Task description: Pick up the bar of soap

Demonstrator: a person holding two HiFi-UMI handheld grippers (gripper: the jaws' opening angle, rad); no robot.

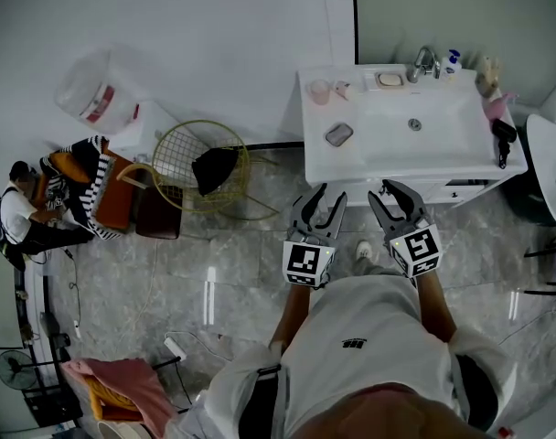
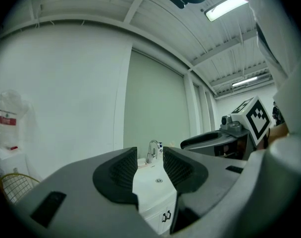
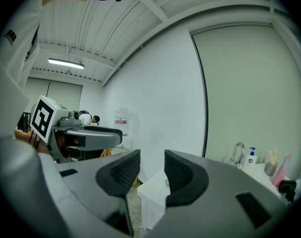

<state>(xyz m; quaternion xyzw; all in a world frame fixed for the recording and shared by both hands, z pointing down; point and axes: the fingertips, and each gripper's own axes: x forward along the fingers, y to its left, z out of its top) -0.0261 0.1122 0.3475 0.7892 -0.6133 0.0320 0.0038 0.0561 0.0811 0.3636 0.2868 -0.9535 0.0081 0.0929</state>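
A: State of the left gripper [image 1: 326,199]?
B: Hovers over the floor [image 1: 223,245], just short of the counter [image 1: 461,161]. Fingers [image 2: 122,170] spread, with nothing between them.
A: And of the right gripper [image 1: 399,199]?
B: Likewise spread and empty. Hangs just beside the left one, near the counter's front edge.
A: Location of the bar of soap [image 1: 390,80]?
B: In a small dish at the back of the counter, just left of the faucet [image 1: 424,62]. Well apart from both grippers.
A: Other items on the counter?
B: A pink cup [image 1: 319,91] at the back left corner, a grey dish [image 1: 338,134] left of the basin [image 1: 443,131], and a pump bottle [image 1: 453,60] right of the faucet.
A: On the floor?
B: A wire basket [image 1: 182,158] to the left, with a seated person [image 1: 17,213] at the far left.
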